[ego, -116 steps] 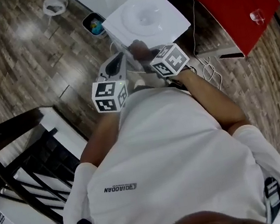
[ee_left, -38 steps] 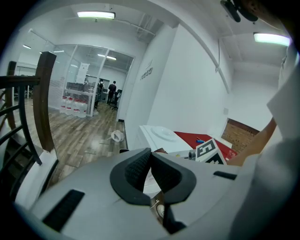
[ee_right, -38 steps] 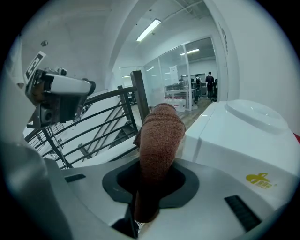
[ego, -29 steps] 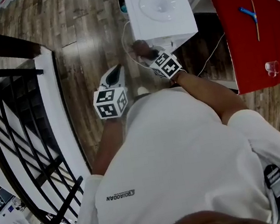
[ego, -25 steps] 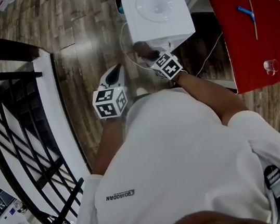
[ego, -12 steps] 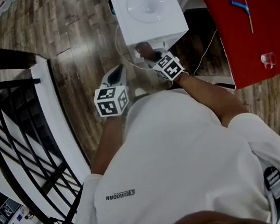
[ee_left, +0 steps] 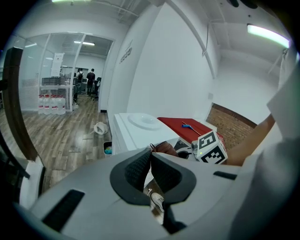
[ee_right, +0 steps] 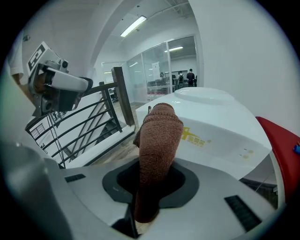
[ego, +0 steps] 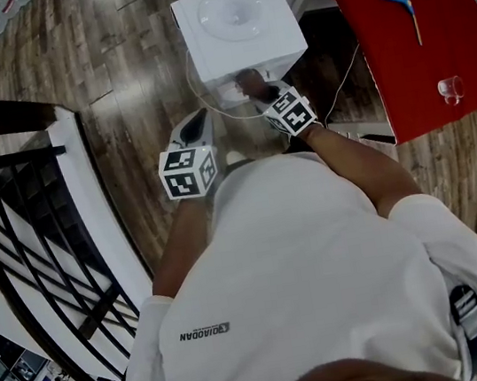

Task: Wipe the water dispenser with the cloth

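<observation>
- The right gripper (ee_right: 152, 180) is clamped on a brown cloth (ee_right: 157, 140), which stands up out of the jaws as a rolled pad. That leaves a soft end to press on the casing instead of the hard jaw tips.
- In the head view the cloth (ego: 248, 80) sits against the front of the white water dispenser (ego: 235, 24), just under its top edge, so the wipe looks under way on the front face.
- The left gripper (ee_left: 150, 171) has its jaws drawn together on nothing (only floor and a shoe show through the slit). In the head view it hangs beside the body (ego: 196, 129), short of the dispenser. It is probably kept out of the wiping arm's way, since the job needs one tool.
- A thin cable (ego: 206, 100) loops by the dispenser's front corner, close to the cloth, and a wide stroke could snag it.
- Compared with 4.6 s ago, the dispenser sits squarer in the view and the black railing (ego: 29, 227) fills more of the left side — mostly the head turning.
- The cloth has kept to the front face throughout, and the left gripper has barely shifted.
</observation>
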Demonstrator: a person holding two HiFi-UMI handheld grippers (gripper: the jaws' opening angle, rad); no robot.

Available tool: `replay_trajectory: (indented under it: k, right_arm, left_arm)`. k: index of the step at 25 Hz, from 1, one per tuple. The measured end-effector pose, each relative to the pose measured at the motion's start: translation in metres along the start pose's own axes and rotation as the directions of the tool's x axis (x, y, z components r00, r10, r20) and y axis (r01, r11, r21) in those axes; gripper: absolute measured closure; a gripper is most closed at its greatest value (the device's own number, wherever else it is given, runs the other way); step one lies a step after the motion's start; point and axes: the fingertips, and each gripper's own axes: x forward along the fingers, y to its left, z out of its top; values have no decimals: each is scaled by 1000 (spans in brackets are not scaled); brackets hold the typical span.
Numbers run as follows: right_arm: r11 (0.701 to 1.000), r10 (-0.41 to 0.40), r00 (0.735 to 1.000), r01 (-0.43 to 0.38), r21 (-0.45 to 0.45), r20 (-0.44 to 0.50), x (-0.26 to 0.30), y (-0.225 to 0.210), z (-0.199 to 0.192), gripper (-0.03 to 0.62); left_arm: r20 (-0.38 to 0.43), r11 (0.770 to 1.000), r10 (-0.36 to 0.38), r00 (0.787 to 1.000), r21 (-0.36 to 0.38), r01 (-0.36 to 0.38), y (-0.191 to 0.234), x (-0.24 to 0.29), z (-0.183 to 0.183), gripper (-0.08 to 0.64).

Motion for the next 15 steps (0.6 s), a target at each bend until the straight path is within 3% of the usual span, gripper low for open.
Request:
replay_trajectory:
  k: [15]
  right_arm:
    - [997,-60,998,60,40,-15,-26,-43,-24,520]
  left_arm:
    - [-26,998,-43,999,35,44,-28,31,8,560]
